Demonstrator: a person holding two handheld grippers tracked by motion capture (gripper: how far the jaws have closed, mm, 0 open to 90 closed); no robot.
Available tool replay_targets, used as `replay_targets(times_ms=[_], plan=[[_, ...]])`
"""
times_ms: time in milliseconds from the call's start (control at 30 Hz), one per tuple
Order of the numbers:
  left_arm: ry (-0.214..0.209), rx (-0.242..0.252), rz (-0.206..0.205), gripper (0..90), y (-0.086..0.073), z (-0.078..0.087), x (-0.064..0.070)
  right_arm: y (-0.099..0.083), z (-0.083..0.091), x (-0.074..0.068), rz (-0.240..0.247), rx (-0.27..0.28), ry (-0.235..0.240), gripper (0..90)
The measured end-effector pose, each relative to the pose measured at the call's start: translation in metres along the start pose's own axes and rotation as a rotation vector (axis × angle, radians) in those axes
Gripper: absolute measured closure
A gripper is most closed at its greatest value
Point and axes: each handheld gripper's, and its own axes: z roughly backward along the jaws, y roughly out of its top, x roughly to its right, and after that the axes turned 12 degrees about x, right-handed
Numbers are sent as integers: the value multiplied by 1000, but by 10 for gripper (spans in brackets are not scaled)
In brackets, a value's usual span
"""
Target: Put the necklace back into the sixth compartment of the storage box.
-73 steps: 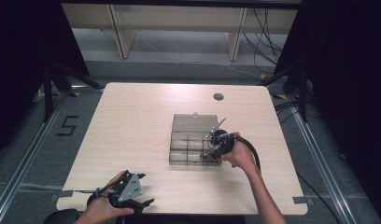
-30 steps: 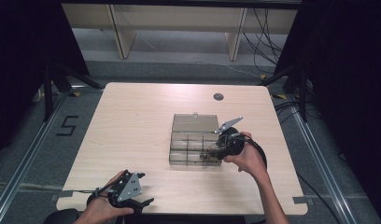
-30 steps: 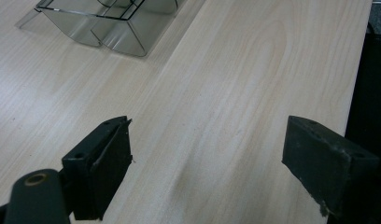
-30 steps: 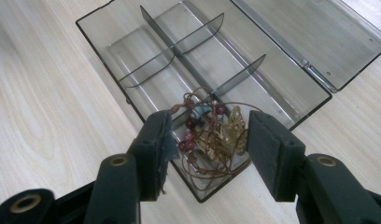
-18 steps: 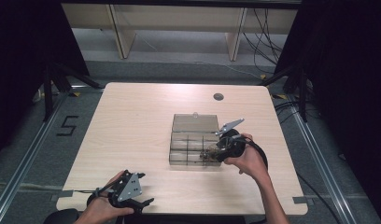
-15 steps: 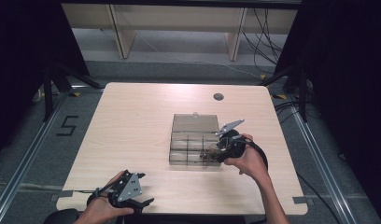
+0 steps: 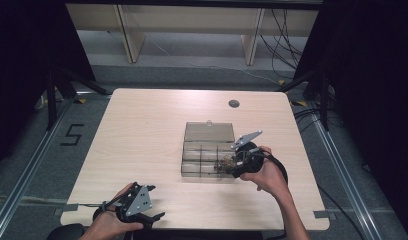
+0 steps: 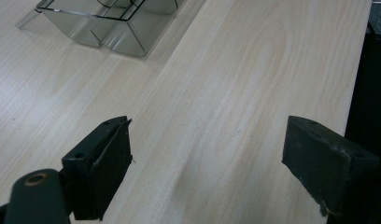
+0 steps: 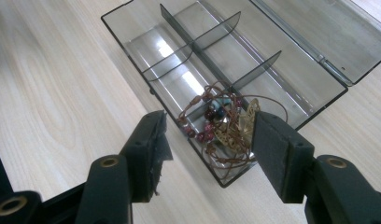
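The right tongs (image 9: 207, 140) hang released over the beaded necklace (image 9: 223, 121) lying in the clear box (image 9: 146, 51). The left tongs (image 8: 207, 158) rest released above the bare surface (image 8: 235, 70).

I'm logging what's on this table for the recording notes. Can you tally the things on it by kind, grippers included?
Clear divided box with open lid: 1
Beaded cord jewellery piece with gold butterfly charm, lying in the box's near end compartment: 1
Handheld grippers: 2, the left gripper and the right gripper
Total: 4
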Motion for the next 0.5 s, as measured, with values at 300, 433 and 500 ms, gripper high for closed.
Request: replay_targets(times_ms=[300, 433, 500], plan=[[0, -4, 0, 150, 0, 0, 0, -3, 4, -4, -18, 6, 11, 416], [0, -4, 0, 150, 0, 0, 0, -5, 6, -7, -23, 12, 12, 404], [0, -4, 0, 150, 0, 0, 0, -5, 6, -5, -5, 20, 4, 398]])
